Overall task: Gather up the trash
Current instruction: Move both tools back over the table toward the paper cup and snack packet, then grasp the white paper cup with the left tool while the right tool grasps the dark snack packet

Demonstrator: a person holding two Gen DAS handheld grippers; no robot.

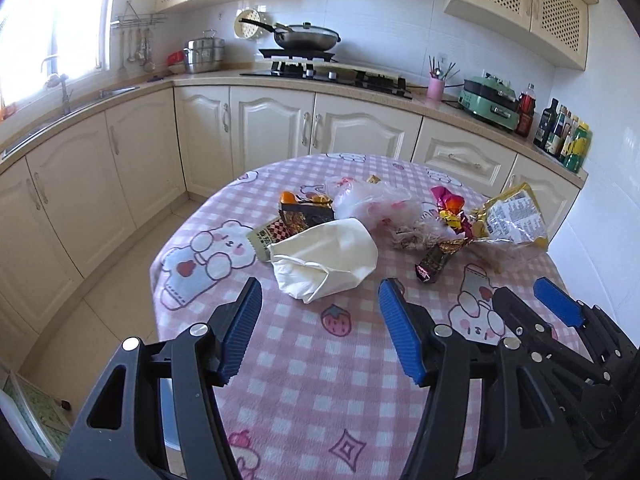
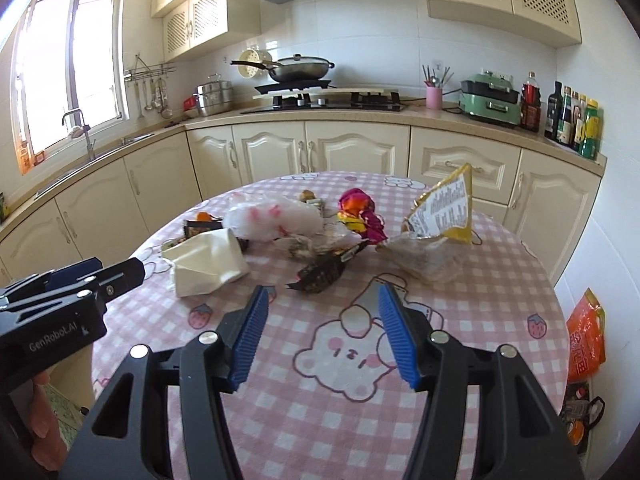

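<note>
1. The left gripper (image 1: 320, 300) hovers over the near part of the round bench (image 1: 280, 380), which wears a pink checked cloth with cartoon bears. Its blue pads stand about half apart with nothing between them.
2. The right gripper (image 2: 324, 312) hangs beside it, to its right, also half open and empty; only the cloth shows between its pads.
3. The trash lies in a loose heap on the far half of the bench, apart from both grippers.
4. A crumpled white paper bag (image 1: 326, 260) is the nearest piece, just beyond the left gripper's fingertips.
5. Behind it lie a dark snack wrapper (image 1: 306, 216) and a thin clear plastic bag (image 1: 372, 204) with pink marks.
6. To the right sit a bunch of bright foil wrappers (image 1: 452, 210), a dark narrow wrapper (image 1: 434, 262) and a yellow packet (image 1: 512, 216) with printed text, its top standing up.
7. Kitchen cabinets (image 1: 272, 128) and a hob with a lidded pan (image 1: 306, 36) stand behind the bench.
</note>
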